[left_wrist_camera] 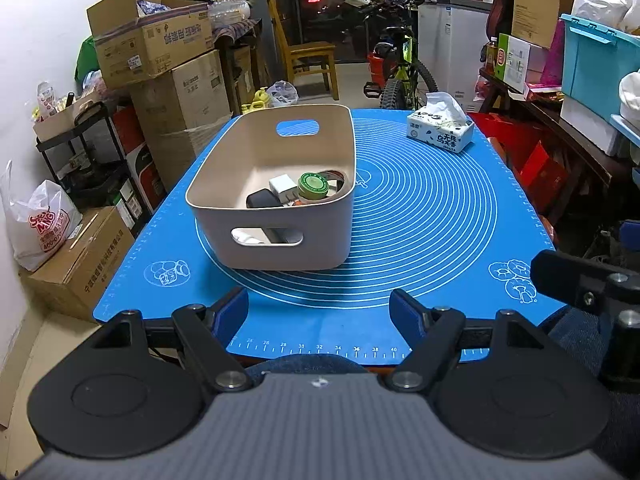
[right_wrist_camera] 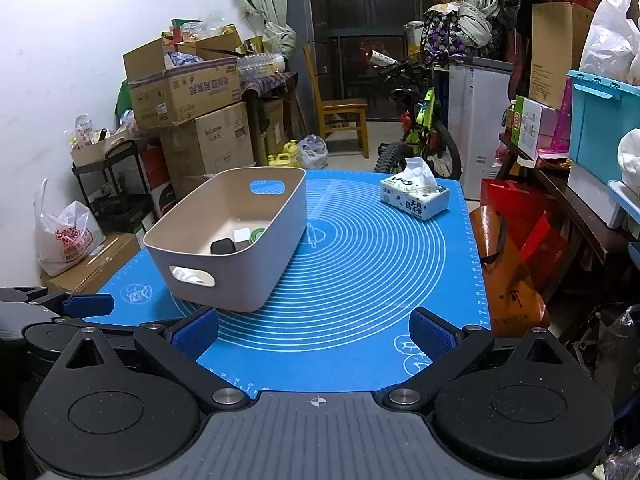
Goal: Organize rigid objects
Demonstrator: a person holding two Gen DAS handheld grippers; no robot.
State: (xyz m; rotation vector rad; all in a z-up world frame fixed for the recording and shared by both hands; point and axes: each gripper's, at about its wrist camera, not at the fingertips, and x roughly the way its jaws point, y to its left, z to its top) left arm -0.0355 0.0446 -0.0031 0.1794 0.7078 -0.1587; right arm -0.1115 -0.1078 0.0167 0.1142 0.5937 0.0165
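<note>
Beige storage bin [left_wrist_camera: 224, 184] sitting on the left half of the blue baking mat [left_wrist_camera: 420, 216], long axis running near to far, handle cutouts facing the near and far ends. Holding a green-lidded jar [left_wrist_camera: 313, 187], a white block [left_wrist_camera: 281, 184] and a black item [left_wrist_camera: 262, 200]. Lying open: mat right of the bin, bare up to the tissue pack [left_wrist_camera: 440, 130] at the far right corner. Hovering at the near edge, apart and empty: left gripper [left_wrist_camera: 319, 314], right gripper [right_wrist_camera: 314, 334].

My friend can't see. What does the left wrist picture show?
A beige bin holding small things sits on a blue mat. A tissue pack lies behind it, and the open, empty left hand-held gripper is in front.
</note>
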